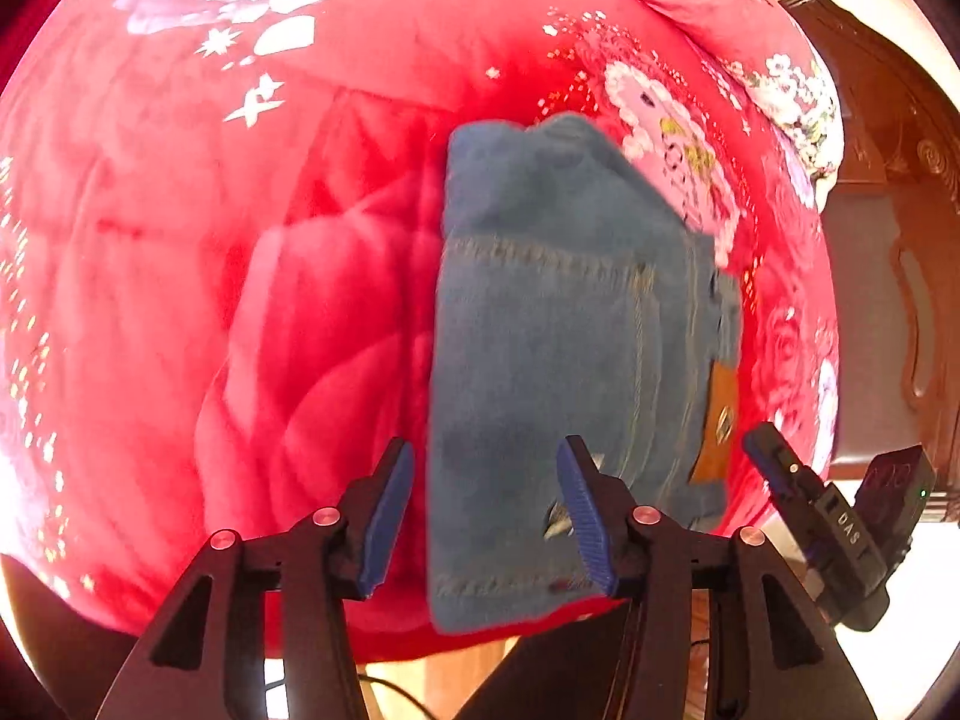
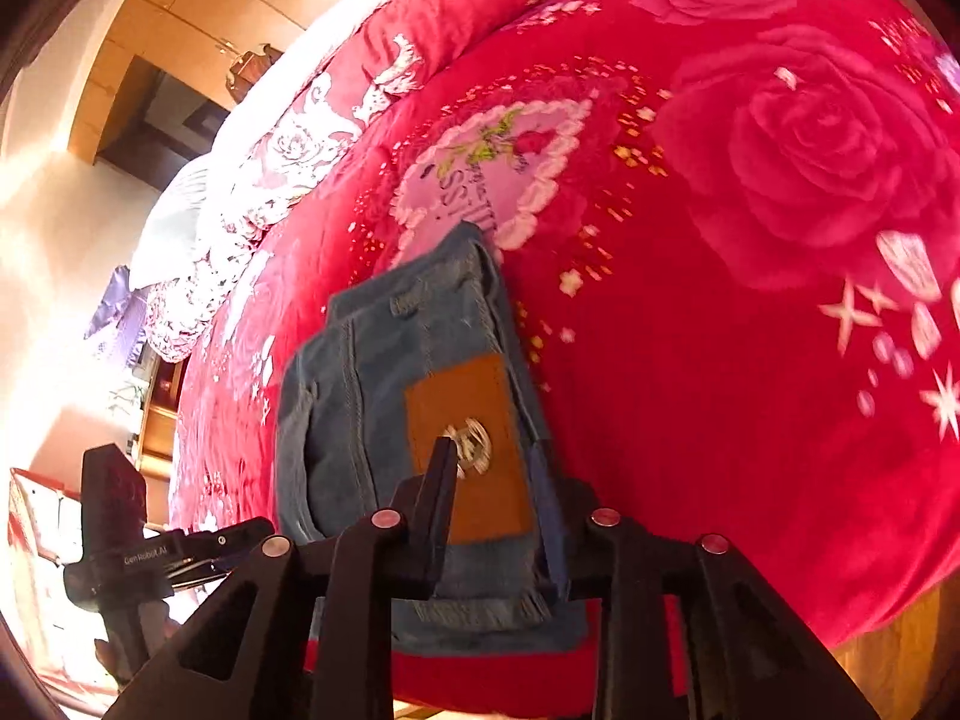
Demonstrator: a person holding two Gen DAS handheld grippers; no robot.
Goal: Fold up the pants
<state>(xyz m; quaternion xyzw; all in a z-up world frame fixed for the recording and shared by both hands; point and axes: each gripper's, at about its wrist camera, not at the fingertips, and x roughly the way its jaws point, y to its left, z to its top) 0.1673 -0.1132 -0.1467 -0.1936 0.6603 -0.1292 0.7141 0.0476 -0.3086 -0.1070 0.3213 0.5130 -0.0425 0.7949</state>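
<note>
**Denim folded on a red blanket, both grippers above it**

Denim pants point(image 1: 558, 360) lie folded into a compact rectangle on a red rose-print blanket point(image 1: 240, 300), close to the blanket's near edge, where wooden floor point(image 2: 888, 648) shows below. A brown leather patch point(image 2: 468, 450) with a metal emblem sits on the waistband side of the bundle, and a stitched hem runs along the near end.

From the left wrist camera, the left gripper point(image 1: 486, 516) points steeply down at the bundle's near end. Its blue ribbed fingers point(image 1: 390, 516) stand well apart, one over the red blanket just beside the denim's left edge, the other over the denim itself. The cloth shows no pinch or lift between them, so the jaws stand open over it.

From the right wrist camera, the right gripper point(image 2: 498, 510) also tilts steeply down, over the patch side of the pants. Its jaws are at a narrow gap, framing the leather patch. Whether the pads press on the cloth cannot be told from this angle.

Each gripper shows at the edge of the other's view, so the two hands work side by side. A dark wooden headboard point(image 1: 888, 210) stands at the far side, and wooden cabinets point(image 2: 198, 12) line the wall.
</note>
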